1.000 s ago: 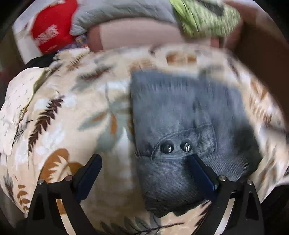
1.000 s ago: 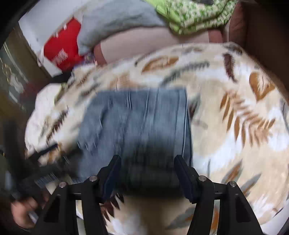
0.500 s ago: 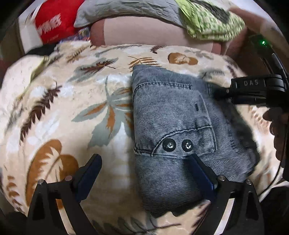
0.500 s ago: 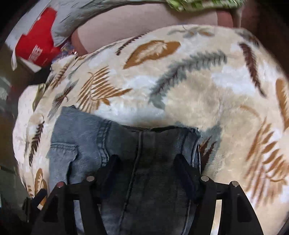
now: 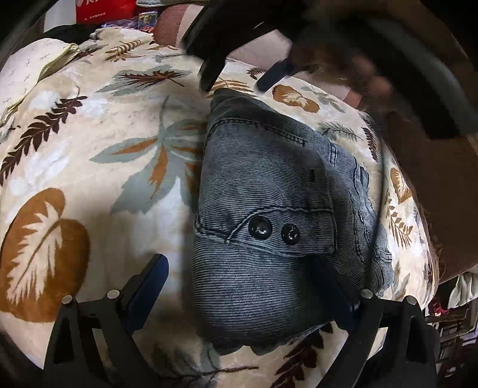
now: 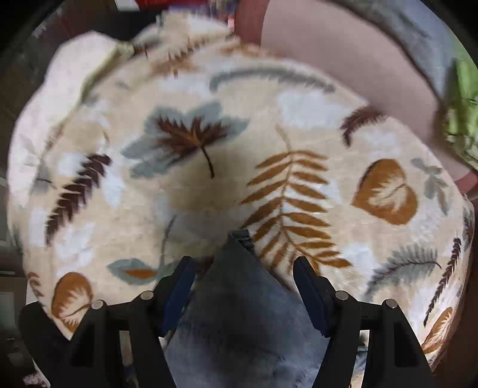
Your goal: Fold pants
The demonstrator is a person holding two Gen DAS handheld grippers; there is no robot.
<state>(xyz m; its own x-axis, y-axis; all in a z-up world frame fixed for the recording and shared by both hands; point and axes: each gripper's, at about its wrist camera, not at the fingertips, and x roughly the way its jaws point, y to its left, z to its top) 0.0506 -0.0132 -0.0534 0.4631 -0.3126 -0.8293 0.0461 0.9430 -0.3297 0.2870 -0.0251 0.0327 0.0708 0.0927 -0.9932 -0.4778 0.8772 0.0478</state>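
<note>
The folded blue-grey denim pants (image 5: 269, 203) lie on a leaf-print blanket (image 5: 89, 143), pocket flap with two dark snaps facing up. My left gripper (image 5: 242, 280) is open, its fingers straddling the near end of the bundle. My right gripper (image 6: 245, 277) is open and hovers over a far corner of the pants (image 6: 239, 313); that corner points up between its fingers. In the left wrist view the right gripper (image 5: 239, 71) and the hand holding it show blurred above the pants' far edge.
The blanket (image 6: 269, 149) covers a rounded cushion. A pink bolster (image 6: 343, 59) lies behind it, with grey and green cloth (image 6: 460, 113) on top. A red bag (image 5: 101, 9) is at the far left. A brown surface (image 5: 442, 179) is to the right.
My right gripper has swung across the pants to their far corner and now looks over the blanket. My left gripper has stayed over the near end, slightly closer.
</note>
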